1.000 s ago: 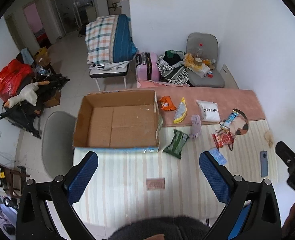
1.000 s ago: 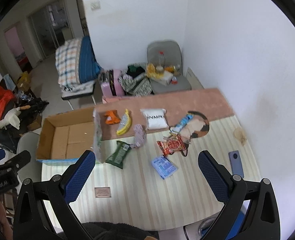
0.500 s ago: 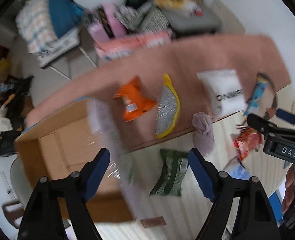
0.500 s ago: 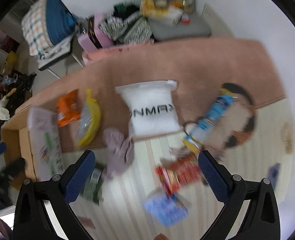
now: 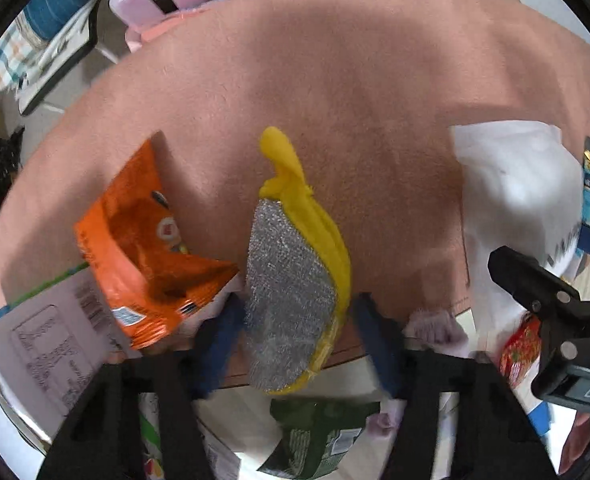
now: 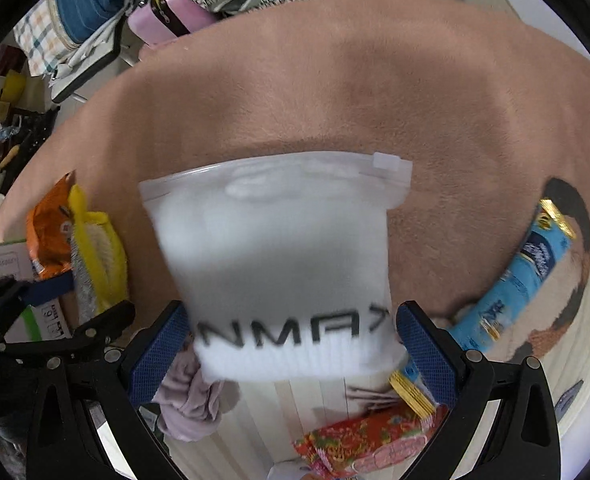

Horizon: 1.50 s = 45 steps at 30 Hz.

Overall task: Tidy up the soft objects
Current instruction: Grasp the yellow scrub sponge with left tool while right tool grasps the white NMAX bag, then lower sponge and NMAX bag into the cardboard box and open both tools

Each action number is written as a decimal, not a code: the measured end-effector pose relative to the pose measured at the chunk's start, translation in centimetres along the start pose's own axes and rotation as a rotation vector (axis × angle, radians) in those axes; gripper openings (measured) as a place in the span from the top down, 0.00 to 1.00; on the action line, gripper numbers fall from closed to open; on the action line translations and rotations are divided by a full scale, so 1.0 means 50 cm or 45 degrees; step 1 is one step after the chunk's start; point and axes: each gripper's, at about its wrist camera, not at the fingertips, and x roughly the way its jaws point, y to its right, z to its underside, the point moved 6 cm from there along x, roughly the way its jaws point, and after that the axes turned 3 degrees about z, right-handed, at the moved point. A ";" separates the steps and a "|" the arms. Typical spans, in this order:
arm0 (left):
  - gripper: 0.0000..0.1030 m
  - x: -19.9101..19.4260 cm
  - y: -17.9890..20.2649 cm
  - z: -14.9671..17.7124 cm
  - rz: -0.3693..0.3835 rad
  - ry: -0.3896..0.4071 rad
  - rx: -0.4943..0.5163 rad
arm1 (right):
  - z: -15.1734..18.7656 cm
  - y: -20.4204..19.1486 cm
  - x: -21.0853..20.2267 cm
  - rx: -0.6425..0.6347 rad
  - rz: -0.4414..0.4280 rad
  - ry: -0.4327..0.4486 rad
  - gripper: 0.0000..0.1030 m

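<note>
Claws both gape wide: left claw (image 5: 297, 330) straddles the yellow scrubber (image 5: 295, 280), right claw (image 6: 293, 334) straddles the white zip bag (image 6: 279, 264) on the pink blanket (image 6: 335, 80).

Pink blanket (image 6: 335, 80) over surface — beyond it pink suitcase (image 6: 167, 16), tiled floor (image 5: 55, 96).

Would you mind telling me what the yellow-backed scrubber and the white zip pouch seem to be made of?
The yellow-backed scrubber looks like foam sponge faced with glittery silver metallic mesh; its surface sparkles. The white zip pouch appears to be frosted, translucent soft plastic with a slider closure, holding white ribbed fabric, probably knit; motion blur leaves that uncertain.
</note>
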 end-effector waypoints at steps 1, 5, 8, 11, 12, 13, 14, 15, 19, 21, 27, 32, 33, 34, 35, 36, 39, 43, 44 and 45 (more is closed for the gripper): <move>0.55 -0.001 -0.001 -0.004 0.009 0.003 -0.010 | -0.004 0.002 0.011 0.006 0.002 -0.013 0.00; 0.58 -0.021 -0.008 0.000 0.000 0.059 -0.045 | -0.012 0.008 0.033 0.060 -0.049 -0.044 0.15; 0.59 -0.059 -0.009 0.011 0.009 0.100 -0.063 | -0.008 0.008 0.019 0.085 -0.041 -0.028 0.24; 0.59 -0.138 -0.020 0.044 0.046 0.192 -0.098 | 0.010 -0.001 -0.027 0.084 -0.049 0.026 0.25; 0.59 -0.164 -0.020 0.051 0.062 0.214 -0.110 | 0.019 -0.011 -0.047 0.076 -0.049 0.050 0.25; 0.59 -0.202 -0.026 0.073 0.081 0.250 -0.125 | 0.031 -0.023 -0.070 0.063 -0.056 0.074 0.25; 0.59 -0.239 -0.037 0.095 0.095 0.288 -0.140 | 0.049 -0.043 -0.099 0.045 -0.076 0.103 0.25; 0.59 -0.274 -0.051 0.116 0.107 0.326 -0.158 | 0.066 -0.068 -0.126 0.029 -0.094 0.127 0.25; 0.59 -0.369 -0.132 0.229 0.126 0.432 -0.243 | 0.150 -0.189 -0.216 -0.052 -0.171 0.209 0.25; 0.59 -0.402 -0.197 0.284 0.106 0.458 -0.302 | 0.209 -0.260 -0.256 -0.087 -0.240 0.233 0.25; 0.59 -0.385 -0.415 0.397 0.138 0.383 -0.453 | 0.322 -0.526 -0.288 -0.179 -0.342 0.210 0.25; 0.59 -0.327 -0.544 0.402 0.251 0.302 -0.550 | 0.306 -0.693 -0.204 -0.208 -0.272 0.164 0.25; 0.58 -0.315 -0.561 0.398 0.277 0.289 -0.571 | 0.293 -0.710 -0.177 -0.209 -0.247 0.152 0.25; 0.58 -0.305 -0.577 0.389 0.299 0.271 -0.578 | 0.289 -0.735 -0.161 -0.203 -0.229 0.141 0.25; 0.58 -0.294 -0.587 0.379 0.318 0.249 -0.581 | 0.283 -0.752 -0.140 -0.197 -0.208 0.129 0.25; 0.58 -0.274 -0.600 0.371 0.329 0.221 -0.586 | 0.275 -0.767 -0.116 -0.195 -0.186 0.116 0.25; 0.58 -0.227 -0.613 0.325 0.336 0.166 -0.569 | 0.251 -0.792 -0.060 -0.192 -0.124 0.107 0.25; 0.58 -0.180 -0.634 0.303 0.338 0.123 -0.553 | 0.225 -0.805 -0.002 -0.174 -0.075 0.083 0.25; 0.58 -0.170 -0.636 0.298 0.346 0.116 -0.547 | 0.217 -0.802 0.008 -0.173 -0.067 0.081 0.25; 0.57 -0.162 -0.636 0.293 0.354 0.114 -0.544 | 0.213 -0.804 0.017 -0.168 -0.061 0.082 0.25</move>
